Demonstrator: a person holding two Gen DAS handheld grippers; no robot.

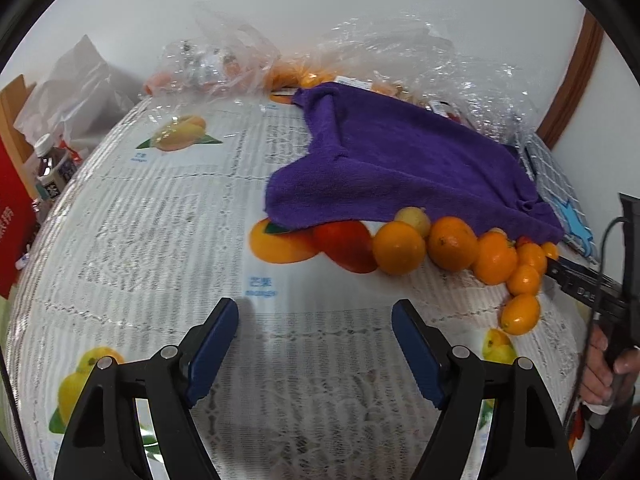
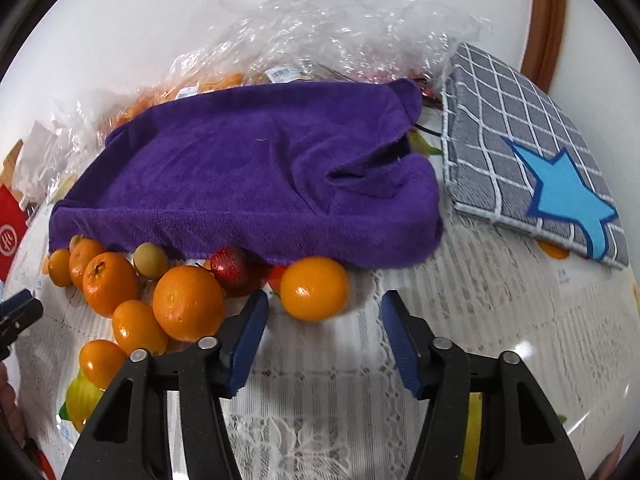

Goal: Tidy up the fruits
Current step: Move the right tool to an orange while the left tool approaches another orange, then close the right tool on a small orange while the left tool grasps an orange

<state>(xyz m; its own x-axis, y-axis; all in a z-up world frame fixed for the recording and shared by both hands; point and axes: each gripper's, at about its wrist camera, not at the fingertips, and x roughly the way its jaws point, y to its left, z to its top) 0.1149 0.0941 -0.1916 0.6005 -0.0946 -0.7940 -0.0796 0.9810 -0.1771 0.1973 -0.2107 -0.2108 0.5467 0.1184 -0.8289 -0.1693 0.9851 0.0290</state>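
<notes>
Oranges [image 2: 188, 303] under purple towel [image 2: 248, 176], plastic bags [image 2: 340, 28] behind, checked cloth [image 2: 520, 140] beside

Fruits [image 2: 188, 304] along towel's [image 2: 248, 168] front edge, bags [image 2: 320, 28] behind, mat [image 2: 520, 136] right

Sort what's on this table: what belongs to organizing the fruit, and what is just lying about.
Belongs to the job:
oranges
red fruit
small yellowish fruit

Just lying about:
purple towel
checked grey cloth
clear plastic bags
bottle
</notes>
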